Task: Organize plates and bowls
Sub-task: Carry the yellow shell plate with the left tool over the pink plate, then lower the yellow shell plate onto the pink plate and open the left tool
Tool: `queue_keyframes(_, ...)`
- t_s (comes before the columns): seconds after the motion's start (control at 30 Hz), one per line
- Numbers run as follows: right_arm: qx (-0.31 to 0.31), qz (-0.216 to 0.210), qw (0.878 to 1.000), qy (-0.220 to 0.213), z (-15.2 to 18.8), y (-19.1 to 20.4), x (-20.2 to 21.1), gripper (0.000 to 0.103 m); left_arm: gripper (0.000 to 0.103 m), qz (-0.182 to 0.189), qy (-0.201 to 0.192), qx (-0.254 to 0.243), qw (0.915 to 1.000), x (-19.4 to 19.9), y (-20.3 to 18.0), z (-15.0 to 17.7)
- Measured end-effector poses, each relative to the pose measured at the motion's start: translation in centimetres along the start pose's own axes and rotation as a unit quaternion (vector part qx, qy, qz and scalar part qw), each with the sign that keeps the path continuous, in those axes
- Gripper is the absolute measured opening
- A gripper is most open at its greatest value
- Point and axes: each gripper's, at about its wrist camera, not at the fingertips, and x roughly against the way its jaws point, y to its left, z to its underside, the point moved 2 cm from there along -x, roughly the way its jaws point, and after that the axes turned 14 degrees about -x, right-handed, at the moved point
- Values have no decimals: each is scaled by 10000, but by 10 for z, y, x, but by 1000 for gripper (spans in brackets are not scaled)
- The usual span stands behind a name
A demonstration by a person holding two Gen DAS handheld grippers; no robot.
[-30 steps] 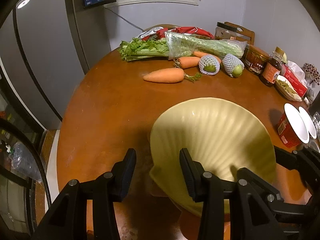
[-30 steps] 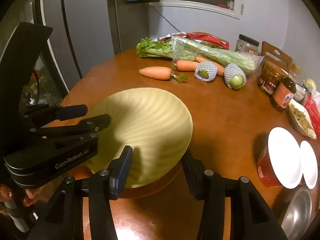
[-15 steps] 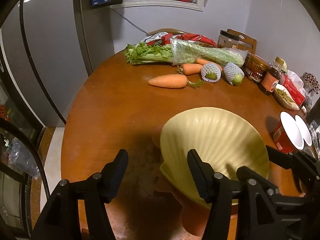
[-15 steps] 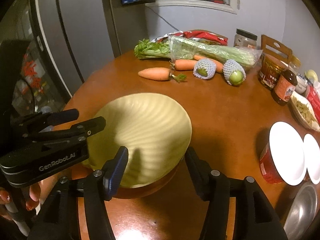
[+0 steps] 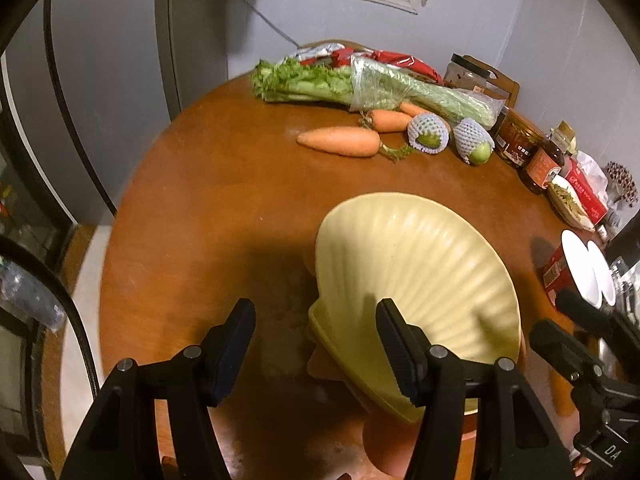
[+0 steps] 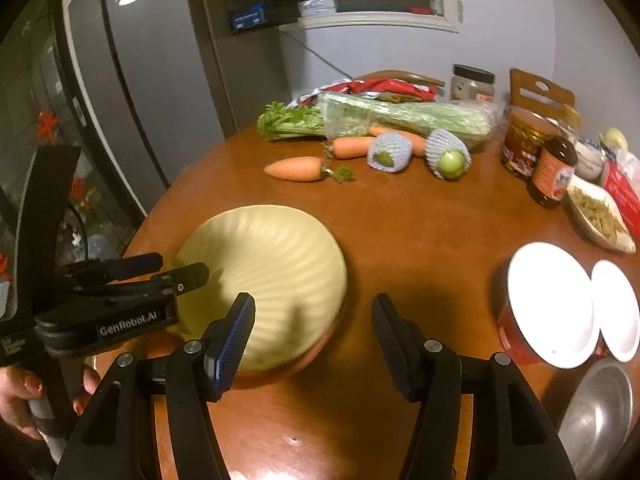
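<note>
- Left wrist view: the left gripper [image 5: 314,344] hangs low over the round wooden table [image 5: 224,200], jaws spread wide and holding nothing; its right finger stands in front of the near rim of a pale yellow plate [image 5: 416,292], whether touching cannot be told.
- Right wrist view: the right gripper [image 6: 312,340] is likewise wide open and empty, the yellow plate [image 6: 264,276] lying ahead and to its left, the left gripper [image 6: 132,292] at the plate's far-left edge.
- Judged from these views, the step in hand is stacking the yellow plate on the orange dish [image 6: 312,354] beneath it; done well, the plate should sit centred and flat before either tool moves on, and it looks tilted from the left wrist view.
- Ribbed in a swirl, shell-like and matte, the plate looks shallow and wide; a thin rim offers the only grip.
- White bowls [image 6: 548,304] lean on a red cup [image 6: 516,336] beside a steel bowl [image 6: 596,412], likely next to sort.
- Carrots [image 5: 340,142] and celery [image 5: 360,88] lie well apart at the table's far side.
</note>
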Motion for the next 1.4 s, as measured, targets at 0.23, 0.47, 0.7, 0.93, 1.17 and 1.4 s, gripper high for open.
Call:
queue_keyframes(0.23, -528, -171, 9980, 298, 9, -23, -5, 63, 63, 383, 107, 198, 9990, -15, -4, -1)
queue_keyframes(0.47, -762, -286, 9948, 605, 11, -24, -29, 63, 63, 757, 148, 300, 9966, -22, -10, -6)
queue_keyframes(0.7, -739, -472, 9934, 746, 13, -23, -43, 63, 63, 730, 156, 184, 9970, -24, -17, -10)
queue_keyframes(0.93, -660, -446, 9942, 723, 13, -27, -40, 63, 63, 766, 163, 98, 9969, -28, -28, -16)
queue_keyframes(1.17, -593, -243, 9959, 636, 10, -38, -34, 63, 63, 833, 164, -37, 9964, -32, -46, -22)
queue_keyframes(1.4, -580, -202, 9962, 625, 9, -50, -29, 63, 64, 666, 125, -177, 9975, -31, -54, -25)
